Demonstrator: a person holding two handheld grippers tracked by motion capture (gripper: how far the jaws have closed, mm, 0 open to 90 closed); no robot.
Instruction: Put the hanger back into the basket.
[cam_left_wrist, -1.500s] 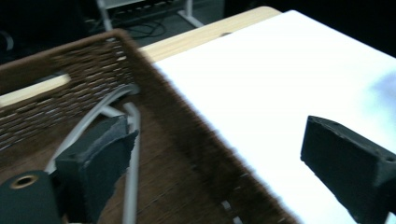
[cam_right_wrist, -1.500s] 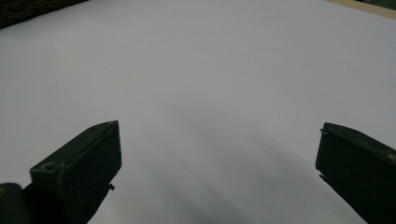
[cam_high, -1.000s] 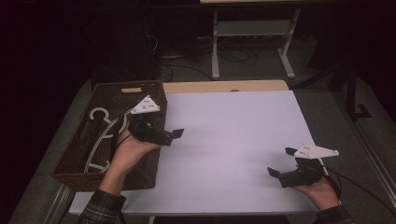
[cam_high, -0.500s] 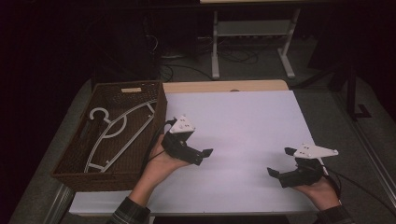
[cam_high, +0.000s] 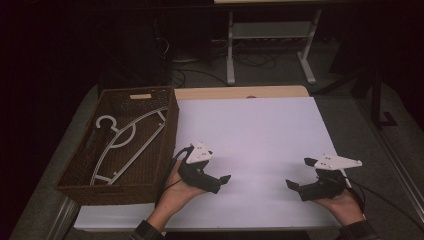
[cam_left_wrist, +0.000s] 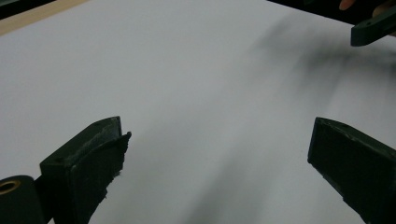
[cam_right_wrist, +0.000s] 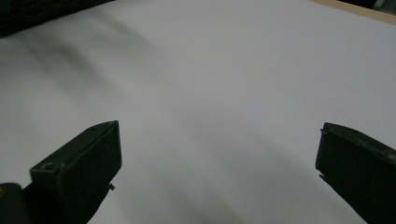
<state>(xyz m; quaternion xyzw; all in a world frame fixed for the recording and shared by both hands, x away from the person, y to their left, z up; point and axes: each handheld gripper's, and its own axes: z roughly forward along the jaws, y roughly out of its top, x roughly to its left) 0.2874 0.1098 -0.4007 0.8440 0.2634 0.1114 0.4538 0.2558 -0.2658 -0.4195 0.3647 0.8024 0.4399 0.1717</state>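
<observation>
In the high view the left gripper (cam_high: 220, 181) sits low and left of centre in the frame, held over the white sheet (cam_high: 260, 135) that covers most of the desk (cam_high: 235, 92). Its fingers (cam_left_wrist: 88, 163) stand wide apart with nothing between them, as the left gripper view shows: only bare white sheet lies in the gap. The right gripper (cam_high: 299, 175) is at the lower right of the frame, also over the sheet, and its fingers (cam_right_wrist: 81, 170) are likewise spread with nothing held. The two grippers are well apart and point toward each other across the bottom of the sheet; a dark tip of the right gripper appears at the upper right corner of the left gripper view.

The white clothes hanger (cam_high: 122, 145) lies inside the brown woven basket (cam_high: 172, 107) at the left of the frame, hook toward the upper left, the body slanting down toward the basket's near wall. The basket stands just beside the sheet's left edge, and the left gripper is near its right wall but outside it. The basket's wall stands between that gripper and the hanger. Whether the hanger rests flat on the basket's bottom or leans on a wall is hard to tell in the dim light.

Behind the desk, at the top of the frame, stand a pale metal frame (cam_high: 270, 35) and some cables (cam_high: 250, 60) on the floor (cam_high: 200, 75).
</observation>
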